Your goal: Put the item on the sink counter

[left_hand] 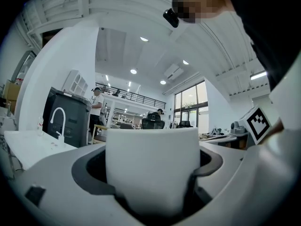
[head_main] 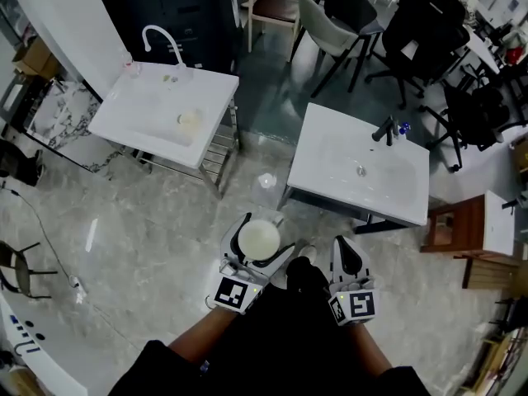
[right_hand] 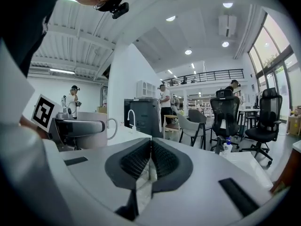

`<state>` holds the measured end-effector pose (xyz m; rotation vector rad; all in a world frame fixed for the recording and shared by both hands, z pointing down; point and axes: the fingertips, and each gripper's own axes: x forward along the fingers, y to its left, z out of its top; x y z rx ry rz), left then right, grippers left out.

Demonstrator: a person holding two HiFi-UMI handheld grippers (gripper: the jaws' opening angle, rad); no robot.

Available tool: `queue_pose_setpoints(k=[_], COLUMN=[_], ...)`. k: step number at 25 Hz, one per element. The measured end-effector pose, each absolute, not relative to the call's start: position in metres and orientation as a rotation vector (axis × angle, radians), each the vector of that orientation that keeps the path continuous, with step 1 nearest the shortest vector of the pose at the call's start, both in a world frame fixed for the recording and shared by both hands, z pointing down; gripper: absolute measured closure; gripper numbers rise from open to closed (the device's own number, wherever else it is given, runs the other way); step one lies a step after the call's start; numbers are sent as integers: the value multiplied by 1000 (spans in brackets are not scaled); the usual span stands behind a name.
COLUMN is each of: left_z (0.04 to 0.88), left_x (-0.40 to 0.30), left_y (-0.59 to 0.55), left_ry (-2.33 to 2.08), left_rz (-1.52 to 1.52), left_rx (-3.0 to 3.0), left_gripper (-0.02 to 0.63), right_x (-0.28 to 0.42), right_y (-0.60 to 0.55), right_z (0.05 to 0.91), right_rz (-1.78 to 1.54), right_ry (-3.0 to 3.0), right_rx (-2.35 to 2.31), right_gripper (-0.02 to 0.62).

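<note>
My left gripper (head_main: 257,242) is shut on a white mug (head_main: 259,239), held upright over the floor near the person's body. In the left gripper view the mug (left_hand: 153,166) fills the space between the jaws. The same mug (right_hand: 94,128), with its handle showing, appears at the left of the right gripper view. My right gripper (head_main: 348,256) is shut with nothing between its ribbed pads (right_hand: 150,160). A white sink counter (head_main: 360,167) with a dark tap stands ahead to the right. Another white sink counter (head_main: 165,110) with a white curved tap (head_main: 161,40) stands ahead to the left.
A clear cup (head_main: 266,182) stands on the marble floor between the two counters. Chairs (head_main: 342,23) and office chairs (head_main: 429,31) crowd the back. A wooden stool (head_main: 452,229) sits at the right. A small bottle (head_main: 403,129) stands on the right counter.
</note>
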<state>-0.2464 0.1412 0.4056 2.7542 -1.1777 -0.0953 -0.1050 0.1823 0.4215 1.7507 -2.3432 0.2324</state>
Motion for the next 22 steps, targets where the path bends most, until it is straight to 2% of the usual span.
queue_pose_setpoints(k=[12, 22], left_z=[413, 405], left_x=[-196, -108], left_y=[88, -28], left_ry=[-1192, -1281], left_rz=[-30, 15], left_rx=[2754, 2777], left_gripper=[140, 140], right_x=[-49, 54], right_y=[118, 19], right_z=[439, 434], right_rz=[276, 216], right_ry=[-2361, -2337], right_rx=[1809, 1834], right_gripper=[563, 563])
